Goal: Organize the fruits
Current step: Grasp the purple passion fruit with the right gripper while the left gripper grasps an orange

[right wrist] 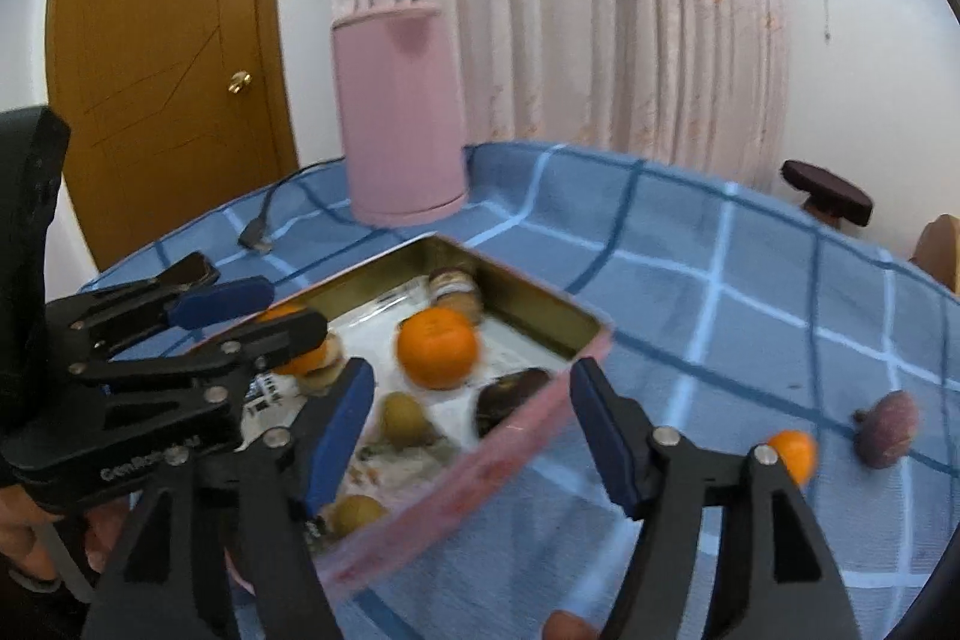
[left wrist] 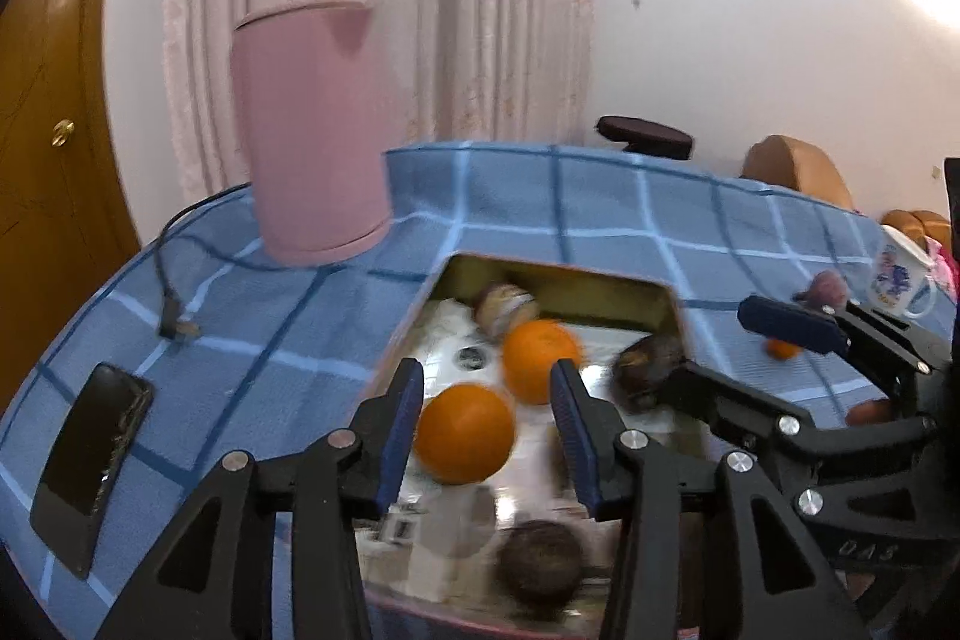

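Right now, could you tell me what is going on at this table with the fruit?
A person holds a gripper in each hand over a pink tin tray on a blue checked tablecloth, sorting fruit into it. Oranges and darker fruits already lie inside. The left gripper stands open around an orange in the tray without pressing it. The right gripper is open and empty. A small orange and a purplish fruit are outside on the cloth.

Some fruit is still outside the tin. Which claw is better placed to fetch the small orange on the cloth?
Probably the right claw: it is open and empty, and the small orange lies just beside it. The left claw hangs over the tin, straddling an orange there.
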A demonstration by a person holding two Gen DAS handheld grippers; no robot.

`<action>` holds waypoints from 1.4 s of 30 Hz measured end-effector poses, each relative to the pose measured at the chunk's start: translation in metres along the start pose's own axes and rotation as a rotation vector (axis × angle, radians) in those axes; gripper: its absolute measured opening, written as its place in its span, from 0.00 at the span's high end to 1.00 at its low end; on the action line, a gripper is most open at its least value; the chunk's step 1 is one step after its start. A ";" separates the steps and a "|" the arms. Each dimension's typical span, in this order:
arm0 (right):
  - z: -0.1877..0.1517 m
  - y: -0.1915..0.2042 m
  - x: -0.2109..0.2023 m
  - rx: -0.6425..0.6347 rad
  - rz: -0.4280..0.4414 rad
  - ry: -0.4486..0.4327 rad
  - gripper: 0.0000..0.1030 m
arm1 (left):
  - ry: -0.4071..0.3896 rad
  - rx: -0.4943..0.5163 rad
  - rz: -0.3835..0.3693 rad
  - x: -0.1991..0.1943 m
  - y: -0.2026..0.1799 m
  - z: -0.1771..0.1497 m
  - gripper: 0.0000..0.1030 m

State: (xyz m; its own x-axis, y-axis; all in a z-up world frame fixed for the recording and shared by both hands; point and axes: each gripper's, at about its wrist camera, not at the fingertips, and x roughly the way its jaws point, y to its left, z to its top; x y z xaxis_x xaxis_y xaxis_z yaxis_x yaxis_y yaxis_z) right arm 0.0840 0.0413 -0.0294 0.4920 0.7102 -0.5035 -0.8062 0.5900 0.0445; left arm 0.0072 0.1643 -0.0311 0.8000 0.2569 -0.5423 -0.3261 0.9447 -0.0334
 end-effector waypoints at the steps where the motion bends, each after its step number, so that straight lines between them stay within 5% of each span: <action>1: -0.001 -0.009 -0.009 -0.002 -0.023 -0.014 0.25 | -0.008 0.018 -0.010 -0.002 -0.010 0.002 0.55; 3: -0.003 -0.024 -0.019 0.004 -0.068 -0.030 0.21 | -0.012 0.043 -0.028 -0.003 -0.025 0.004 0.54; 7: -0.008 -0.074 -0.038 0.065 -0.180 -0.029 0.17 | -0.009 0.082 -0.085 -0.001 -0.063 0.012 0.35; 16: -0.021 -0.165 -0.047 0.178 -0.391 0.037 0.14 | 0.060 0.216 -0.197 0.031 -0.152 0.028 0.35; 25: -0.025 -0.202 -0.033 0.275 -0.371 0.097 0.16 | 0.144 0.223 -0.218 0.075 -0.187 0.028 0.35; 34: -0.033 -0.225 -0.008 0.364 -0.340 0.200 0.44 | 0.216 0.227 -0.265 0.103 -0.199 0.023 0.36; 42: -0.035 -0.229 -0.008 0.381 -0.308 0.198 0.47 | 0.264 0.234 -0.298 0.114 -0.206 0.022 0.64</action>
State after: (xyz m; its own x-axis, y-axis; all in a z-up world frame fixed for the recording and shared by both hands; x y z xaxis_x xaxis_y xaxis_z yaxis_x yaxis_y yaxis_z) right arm 0.2531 -0.1131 -0.0651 0.5858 0.4178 -0.6945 -0.4397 0.8836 0.1607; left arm 0.1767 0.0030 -0.0675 0.6761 -0.0648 -0.7339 0.0451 0.9979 -0.0466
